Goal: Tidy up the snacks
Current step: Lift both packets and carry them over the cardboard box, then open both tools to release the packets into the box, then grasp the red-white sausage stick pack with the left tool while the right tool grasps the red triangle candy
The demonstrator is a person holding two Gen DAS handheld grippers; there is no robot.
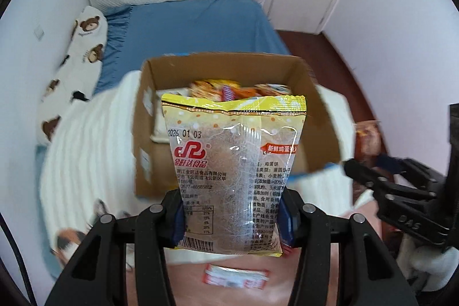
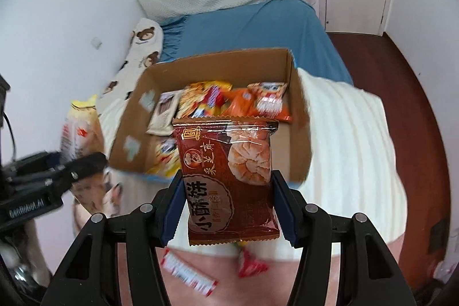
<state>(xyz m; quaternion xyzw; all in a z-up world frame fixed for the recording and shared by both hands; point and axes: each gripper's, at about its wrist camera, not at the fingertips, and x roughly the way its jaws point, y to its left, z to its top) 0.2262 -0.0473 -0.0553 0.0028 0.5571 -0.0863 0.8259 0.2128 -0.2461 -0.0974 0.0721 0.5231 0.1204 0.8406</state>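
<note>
My left gripper [image 1: 231,217] is shut on a yellow clear-windowed biscuit packet [image 1: 232,162], held upright in front of an open cardboard box [image 1: 218,65] on the bed. My right gripper [image 2: 229,205] is shut on a dark red pastry packet [image 2: 229,179], held upright before the same box [image 2: 229,62]. Several orange and yellow snack packets [image 2: 229,99] lie inside the box. The right gripper shows at the right of the left wrist view [image 1: 387,185]; the left one shows at the left of the right wrist view [image 2: 66,174].
The box sits on a white ribbed blanket [image 2: 350,145] over a blue bed sheet [image 2: 258,25]. A red-and-white snack bar [image 2: 188,273] and a small red packet [image 2: 251,265] lie on the pink cover below. A bear-print pillow [image 1: 77,70] lies by the wall.
</note>
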